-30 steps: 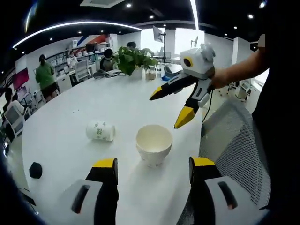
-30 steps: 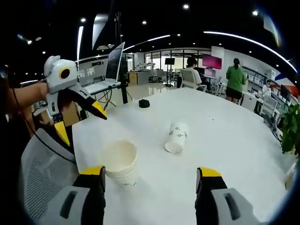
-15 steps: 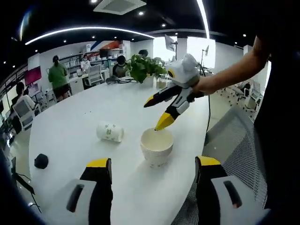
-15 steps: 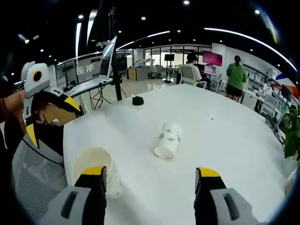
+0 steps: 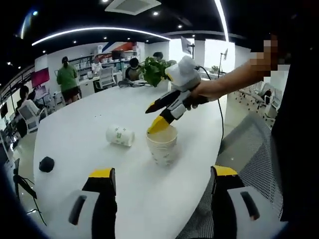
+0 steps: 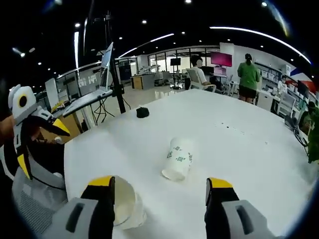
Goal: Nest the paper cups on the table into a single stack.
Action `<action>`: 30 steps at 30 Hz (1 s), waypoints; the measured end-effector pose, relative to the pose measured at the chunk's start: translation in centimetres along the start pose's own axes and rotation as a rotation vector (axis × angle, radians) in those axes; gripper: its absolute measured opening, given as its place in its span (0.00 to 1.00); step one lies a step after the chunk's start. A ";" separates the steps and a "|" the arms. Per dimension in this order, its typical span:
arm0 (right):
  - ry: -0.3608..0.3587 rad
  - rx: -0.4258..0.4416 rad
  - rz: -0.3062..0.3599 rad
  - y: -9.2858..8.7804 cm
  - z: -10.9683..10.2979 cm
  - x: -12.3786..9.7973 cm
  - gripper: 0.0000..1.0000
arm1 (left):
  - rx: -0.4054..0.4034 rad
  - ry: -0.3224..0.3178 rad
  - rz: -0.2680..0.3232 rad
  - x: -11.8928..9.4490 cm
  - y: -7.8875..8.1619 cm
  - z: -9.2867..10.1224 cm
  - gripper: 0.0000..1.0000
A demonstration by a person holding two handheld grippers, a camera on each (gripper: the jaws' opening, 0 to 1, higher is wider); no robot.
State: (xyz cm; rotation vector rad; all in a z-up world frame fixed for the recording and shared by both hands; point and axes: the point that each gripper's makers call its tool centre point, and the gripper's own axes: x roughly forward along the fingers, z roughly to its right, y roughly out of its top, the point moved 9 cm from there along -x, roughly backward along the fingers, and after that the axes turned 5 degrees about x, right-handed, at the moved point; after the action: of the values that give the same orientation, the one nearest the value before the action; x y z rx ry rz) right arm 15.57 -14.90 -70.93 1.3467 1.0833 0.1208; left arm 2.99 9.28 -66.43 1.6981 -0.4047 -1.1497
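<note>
Paper cups: an upright stack [image 5: 162, 146] stands near the white table [image 5: 89, 124] edge, and one lone cup [image 5: 120, 135] lies on its side just beyond. Right gripper [image 5: 160, 113], jaws spread, has one tip at the stack's rim. Left gripper [image 5: 158, 204] hangs back, jaws wide. The lone cup looks next to fetch and nest.

My right gripper [image 6: 158, 191] is spread wide above the white table [image 6: 239, 159]. An upright cup stack [image 6: 127, 208] touches its left jaw. A tipped paper cup [image 6: 178, 159] lies ahead.
</note>
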 end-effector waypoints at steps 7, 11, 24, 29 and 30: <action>-0.002 -0.008 0.008 0.4 0.2 -0.3 0.74 | 0.003 0.016 0.003 -0.2 0.2 -0.3 0.77; -0.007 0.000 0.020 0.8 0.6 -0.5 0.74 | 0.010 0.027 0.007 -0.4 0.4 -0.3 0.77; -0.015 0.009 0.006 2.6 1.7 1.7 0.72 | -0.022 0.097 0.037 -1.4 0.5 -0.5 0.79; -0.021 0.026 -0.020 3.0 2.4 3.3 0.69 | -0.031 0.118 0.041 -1.7 0.4 -0.6 0.80; -0.023 0.028 -0.027 2.9 2.4 3.7 0.68 | -0.031 0.123 0.042 -1.8 0.5 -0.6 0.80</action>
State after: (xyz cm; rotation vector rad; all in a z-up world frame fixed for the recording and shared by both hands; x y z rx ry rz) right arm 20.65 -13.46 -70.93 1.3549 1.0872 0.0706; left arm 2.72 10.67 -65.09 1.7153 -0.3422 -1.0108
